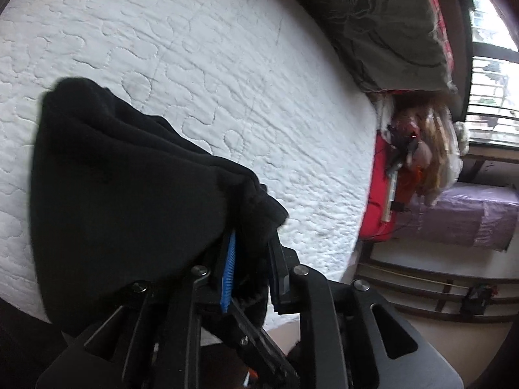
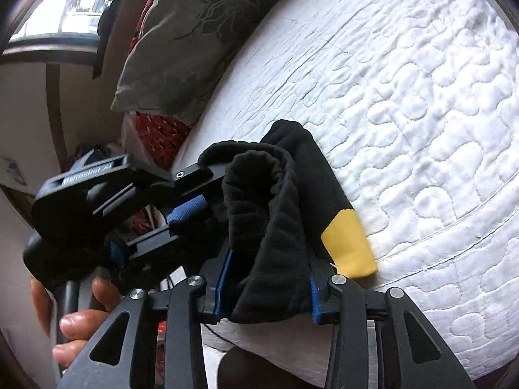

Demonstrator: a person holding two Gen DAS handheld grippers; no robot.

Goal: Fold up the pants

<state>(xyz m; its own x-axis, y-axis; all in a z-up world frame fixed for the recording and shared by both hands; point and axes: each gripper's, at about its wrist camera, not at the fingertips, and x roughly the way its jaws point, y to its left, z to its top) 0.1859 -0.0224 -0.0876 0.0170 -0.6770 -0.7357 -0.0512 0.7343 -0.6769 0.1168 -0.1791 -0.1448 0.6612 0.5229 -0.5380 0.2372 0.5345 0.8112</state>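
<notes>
The black fleece pants (image 1: 123, 188) hang bunched over the white quilted mattress (image 1: 227, 64). My left gripper (image 1: 249, 227) is shut on a fold of the pants, with its blue pad showing. In the right wrist view my right gripper (image 2: 269, 259) is shut on the pants (image 2: 275, 227) near the gathered waistband. A yellow patch (image 2: 350, 243) of the pants rests on the mattress (image 2: 405, 97). The left gripper (image 2: 207, 191) shows at the left of this view, held by a hand and clamped on the same cloth close beside the right gripper.
A grey-green floral pillow (image 1: 373, 26) lies at the head of the bed, also in the right wrist view (image 2: 201, 32). Red bedding and clutter (image 1: 412, 162) sit beside the mattress edge. A purple-covered piece of furniture (image 1: 470, 217) and a window (image 1: 489, 74) stand beyond.
</notes>
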